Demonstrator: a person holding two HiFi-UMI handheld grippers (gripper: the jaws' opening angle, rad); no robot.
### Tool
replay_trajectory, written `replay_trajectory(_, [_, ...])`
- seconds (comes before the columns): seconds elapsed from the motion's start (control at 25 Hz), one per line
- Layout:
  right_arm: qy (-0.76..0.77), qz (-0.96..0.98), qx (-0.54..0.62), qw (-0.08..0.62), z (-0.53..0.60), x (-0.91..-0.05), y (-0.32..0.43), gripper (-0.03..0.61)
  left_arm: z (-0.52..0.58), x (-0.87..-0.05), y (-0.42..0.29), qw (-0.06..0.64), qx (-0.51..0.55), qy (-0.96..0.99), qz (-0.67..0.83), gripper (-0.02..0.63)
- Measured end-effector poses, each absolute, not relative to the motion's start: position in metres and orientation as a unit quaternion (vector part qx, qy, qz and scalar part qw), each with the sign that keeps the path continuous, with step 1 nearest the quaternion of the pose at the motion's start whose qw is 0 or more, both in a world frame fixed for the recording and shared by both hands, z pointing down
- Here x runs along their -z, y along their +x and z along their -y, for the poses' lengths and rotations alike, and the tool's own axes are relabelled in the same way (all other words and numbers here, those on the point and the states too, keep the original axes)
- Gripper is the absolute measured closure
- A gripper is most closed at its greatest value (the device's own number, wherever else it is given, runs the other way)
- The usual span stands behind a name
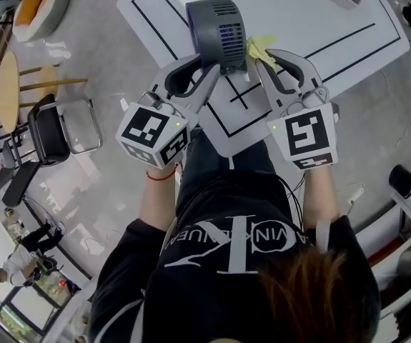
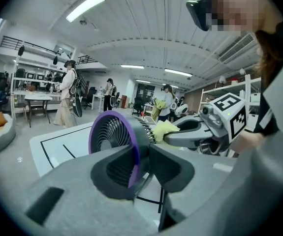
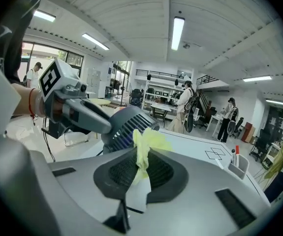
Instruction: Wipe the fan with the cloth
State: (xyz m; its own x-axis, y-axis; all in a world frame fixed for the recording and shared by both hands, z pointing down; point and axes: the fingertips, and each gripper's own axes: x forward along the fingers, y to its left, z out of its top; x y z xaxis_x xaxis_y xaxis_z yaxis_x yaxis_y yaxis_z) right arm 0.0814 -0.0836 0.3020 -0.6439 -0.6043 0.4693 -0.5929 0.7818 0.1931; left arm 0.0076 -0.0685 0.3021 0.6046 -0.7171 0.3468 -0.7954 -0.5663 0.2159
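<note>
The left gripper clamps the fan by its rim, while the right gripper pinches the cloth just beside the fan's rear grille.

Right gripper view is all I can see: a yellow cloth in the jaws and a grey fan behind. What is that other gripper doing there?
Observer: The left gripper is clamped on the fan by its rim.
Operator: What does the fan's front look like?
Observer: A round grille with a purple ring, facing away from you.
Operator: Does my cloth touch it?
Observer: From the head view, the yellow cloth sits right against the fan's side.
</note>
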Motion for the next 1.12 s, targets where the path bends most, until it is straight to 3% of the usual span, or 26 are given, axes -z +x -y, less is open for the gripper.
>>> replay_trajectory(0.44, [0.269,0.937,0.009,0.221,0.119,-0.307,0.069,0.545,0.067,-0.307,0.008,0.177,-0.140,0.863,0.452,0.500])
replay_trajectory(0.68, [0.248,0.936,0.071,0.240,0.137,-0.301,0.062,0.546,0.067,-0.300,0.018,0.100,-0.204,0.856,0.465,0.472])
replay_trajectory(1.12, [0.204,0.949,0.064,0.231,0.179,-0.319,0.038,0.549,0.064,-0.306,0.014,0.123,-0.192,0.858,0.460,0.483])
